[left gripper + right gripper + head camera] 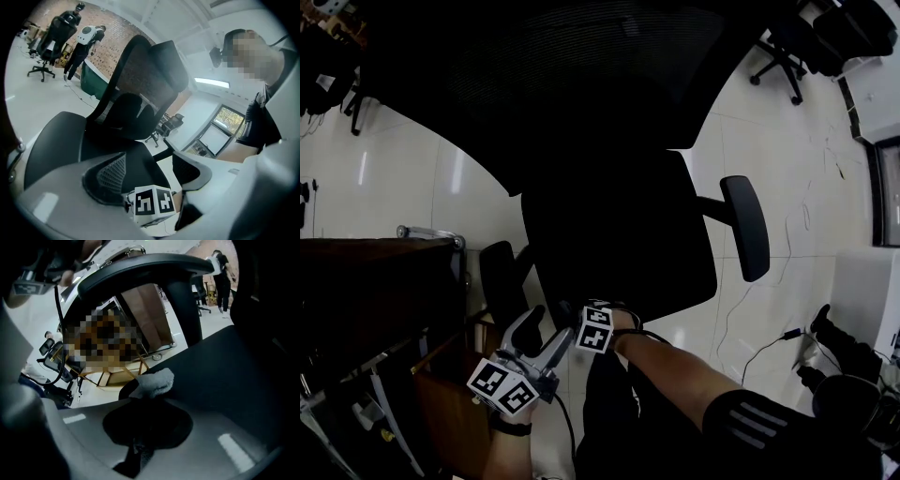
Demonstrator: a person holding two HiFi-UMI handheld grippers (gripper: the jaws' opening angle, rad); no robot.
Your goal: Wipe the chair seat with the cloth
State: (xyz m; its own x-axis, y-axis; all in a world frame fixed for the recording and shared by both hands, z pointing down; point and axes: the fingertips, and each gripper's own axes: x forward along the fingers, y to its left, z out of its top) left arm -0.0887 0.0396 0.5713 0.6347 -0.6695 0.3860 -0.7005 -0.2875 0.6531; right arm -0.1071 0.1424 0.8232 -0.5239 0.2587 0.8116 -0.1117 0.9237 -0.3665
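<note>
A black office chair fills the head view, its seat below the mesh backrest. At the seat's front edge, my right gripper is marked by its cube; the cloth is hidden there. In the right gripper view the right gripper is shut on a fluffy grey-white cloth, which rests on the dark seat. My left gripper hovers left of the seat's front corner, jaws spread and empty. Between them the left gripper view shows the seat and the right gripper's marker cube.
A brown wooden cabinet stands left of the chair. The chair's armrests stick out on both sides. Cables lie on the white floor. Another chair stands far right. A person's shoe is at the lower right.
</note>
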